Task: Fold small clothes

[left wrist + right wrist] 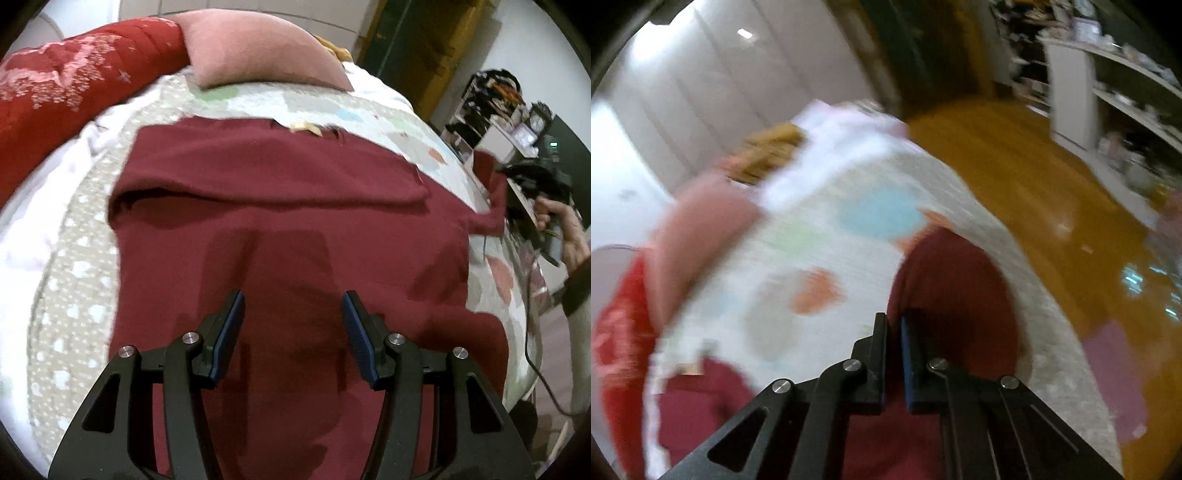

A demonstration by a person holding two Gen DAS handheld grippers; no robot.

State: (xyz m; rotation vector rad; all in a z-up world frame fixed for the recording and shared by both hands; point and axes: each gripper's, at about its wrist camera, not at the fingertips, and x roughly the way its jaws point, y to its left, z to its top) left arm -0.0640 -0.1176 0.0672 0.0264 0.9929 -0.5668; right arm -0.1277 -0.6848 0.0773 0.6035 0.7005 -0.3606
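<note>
A dark red garment (pixel 277 184) lies spread on the bed, its upper part folded across itself. My left gripper (pixel 293 295) hovers over the garment's lower middle, open, with nothing between its blue pads. In the left wrist view the right gripper (pixel 502 173) sits at the bed's right edge in a person's hand (pixel 557 221), pinching a raised corner of the red cloth. In the blurred right wrist view the right gripper (pixel 894 321) is shut, with the red cloth (pixel 953 273) bunched between its fingers and bulging beyond them.
A pink pillow (pixel 258 48) and a red quilt (pixel 74 81) lie at the head of the bed. The patterned bedsheet (pixel 74 295) surrounds the garment. A cluttered shelf (pixel 498 96) and a black cable (pixel 532 350) are to the right, above a yellow-brown floor (pixel 1034 184).
</note>
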